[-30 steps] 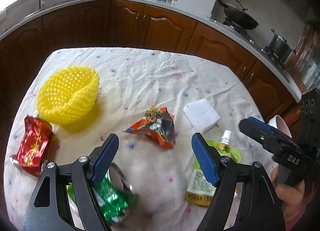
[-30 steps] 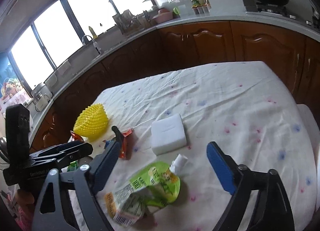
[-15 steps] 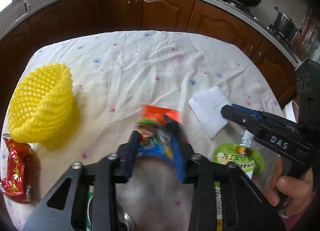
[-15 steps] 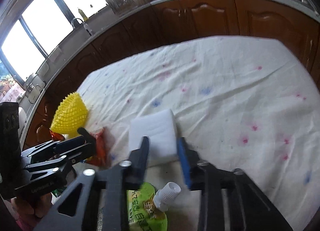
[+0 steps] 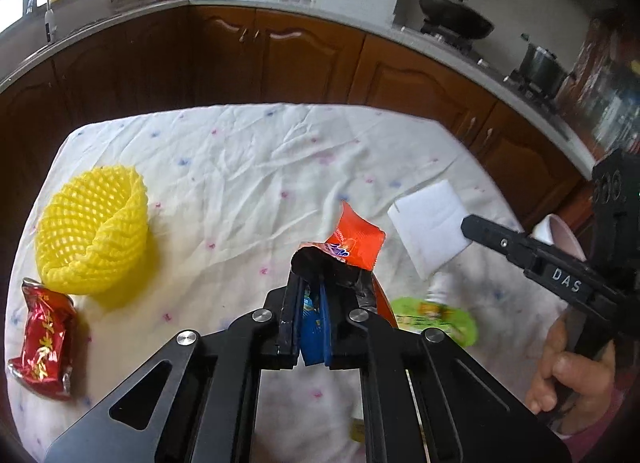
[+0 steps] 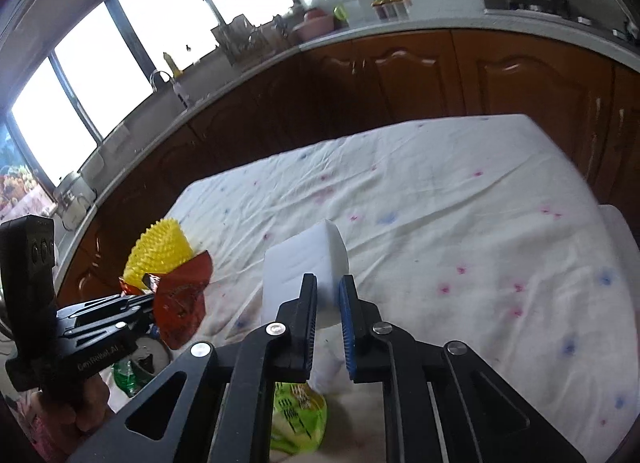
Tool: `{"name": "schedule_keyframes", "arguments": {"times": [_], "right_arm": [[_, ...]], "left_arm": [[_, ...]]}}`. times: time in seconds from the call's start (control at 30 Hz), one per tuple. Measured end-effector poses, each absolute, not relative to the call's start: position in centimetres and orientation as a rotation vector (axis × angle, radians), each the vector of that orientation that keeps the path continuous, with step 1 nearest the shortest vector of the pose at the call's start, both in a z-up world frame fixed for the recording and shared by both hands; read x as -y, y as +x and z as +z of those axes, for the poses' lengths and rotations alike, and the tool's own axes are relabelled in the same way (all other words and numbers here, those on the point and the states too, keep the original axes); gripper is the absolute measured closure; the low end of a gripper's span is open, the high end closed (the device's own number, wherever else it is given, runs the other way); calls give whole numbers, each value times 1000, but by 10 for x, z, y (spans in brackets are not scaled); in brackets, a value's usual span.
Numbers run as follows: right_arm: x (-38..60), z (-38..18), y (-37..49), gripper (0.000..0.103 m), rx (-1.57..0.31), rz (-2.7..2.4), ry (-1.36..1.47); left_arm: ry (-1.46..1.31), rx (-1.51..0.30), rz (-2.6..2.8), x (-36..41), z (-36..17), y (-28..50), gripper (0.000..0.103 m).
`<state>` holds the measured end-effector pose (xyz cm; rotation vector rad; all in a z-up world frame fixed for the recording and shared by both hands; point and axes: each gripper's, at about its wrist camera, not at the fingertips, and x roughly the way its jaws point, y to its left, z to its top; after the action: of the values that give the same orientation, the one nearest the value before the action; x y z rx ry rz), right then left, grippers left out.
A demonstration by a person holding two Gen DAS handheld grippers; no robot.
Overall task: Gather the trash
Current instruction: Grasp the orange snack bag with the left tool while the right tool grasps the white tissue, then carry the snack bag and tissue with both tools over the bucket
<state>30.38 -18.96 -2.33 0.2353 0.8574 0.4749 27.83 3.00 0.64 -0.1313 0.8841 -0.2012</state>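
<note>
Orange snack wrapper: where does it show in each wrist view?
Left wrist: orange snack wrapper centre, clamped in the left gripper.
Right wrist: lower left, held at that gripper's tip.
Shared landmark: yellow foam net just behind it.

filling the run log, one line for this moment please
left claw: shut on orange wrapper | right claw: shut on white sponge | both lifted

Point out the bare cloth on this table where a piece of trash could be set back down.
The far half of the tablecloth is bare, from beyond the yellow foam net across to the far right corner. The right side beyond the white sponge is also free. The near edge is crowded: red wrapper, green pouch, green wrapper, and both grippers.
</note>
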Motion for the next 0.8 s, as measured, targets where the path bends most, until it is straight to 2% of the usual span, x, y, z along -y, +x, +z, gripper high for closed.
{"name": "schedule_keyframes", "arguments": {"times": [0.8], "right_arm": [[308,10,197,92,-727,307,371]], "left_arm": [[-118,-835,-408,69,38,219,98]]}}
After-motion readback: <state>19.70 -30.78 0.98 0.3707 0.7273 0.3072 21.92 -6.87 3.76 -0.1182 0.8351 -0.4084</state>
